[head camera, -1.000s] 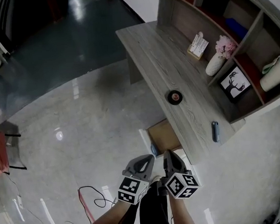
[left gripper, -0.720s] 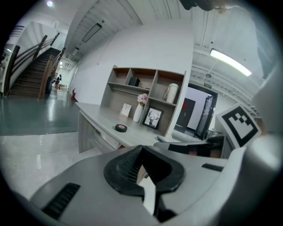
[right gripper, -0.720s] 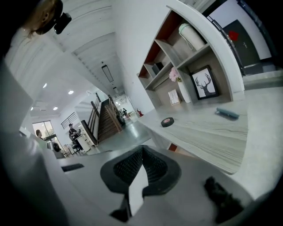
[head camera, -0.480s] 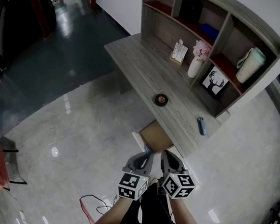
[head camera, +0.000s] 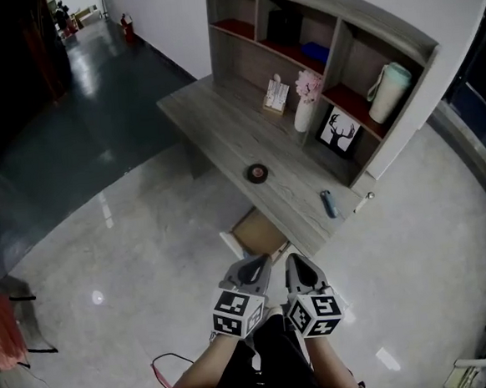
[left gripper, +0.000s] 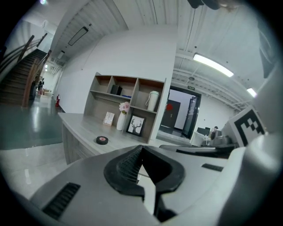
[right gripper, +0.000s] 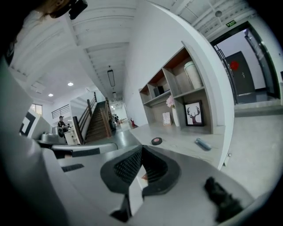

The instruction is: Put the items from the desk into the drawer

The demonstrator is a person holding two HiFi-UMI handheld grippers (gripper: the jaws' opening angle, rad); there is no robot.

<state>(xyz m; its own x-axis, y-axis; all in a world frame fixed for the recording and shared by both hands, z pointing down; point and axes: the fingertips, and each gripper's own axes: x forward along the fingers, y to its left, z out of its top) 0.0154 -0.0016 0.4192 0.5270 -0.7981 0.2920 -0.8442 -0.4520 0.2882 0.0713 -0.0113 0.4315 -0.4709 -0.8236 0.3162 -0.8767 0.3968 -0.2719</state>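
Note:
A grey wooden desk (head camera: 221,124) stands ahead of me. On it lie a black tape roll (head camera: 257,173) (left gripper: 102,140) (right gripper: 156,141) and, nearer the desk's right end, a small blue-grey object (head camera: 328,203) (right gripper: 203,144). An open drawer (head camera: 256,232) juts out under the desk front. My left gripper (head camera: 257,269) (left gripper: 140,148) and right gripper (head camera: 296,265) (right gripper: 141,150) are held side by side low in the head view, well short of the desk. Both are shut with nothing between the jaws.
A shelf unit (head camera: 333,65) on the desk's back holds a card (head camera: 275,95), a flower vase (head camera: 306,109), a framed deer picture (head camera: 339,131), a pale cup (head camera: 386,91) and dark boxes. A glossy floor (head camera: 129,240) surrounds the desk. A red cable (head camera: 160,367) lies near my feet.
The desk has shifted left and further off in the head view, with more of the shelf showing. Both grippers stay shut and together, slightly lower in the frame.

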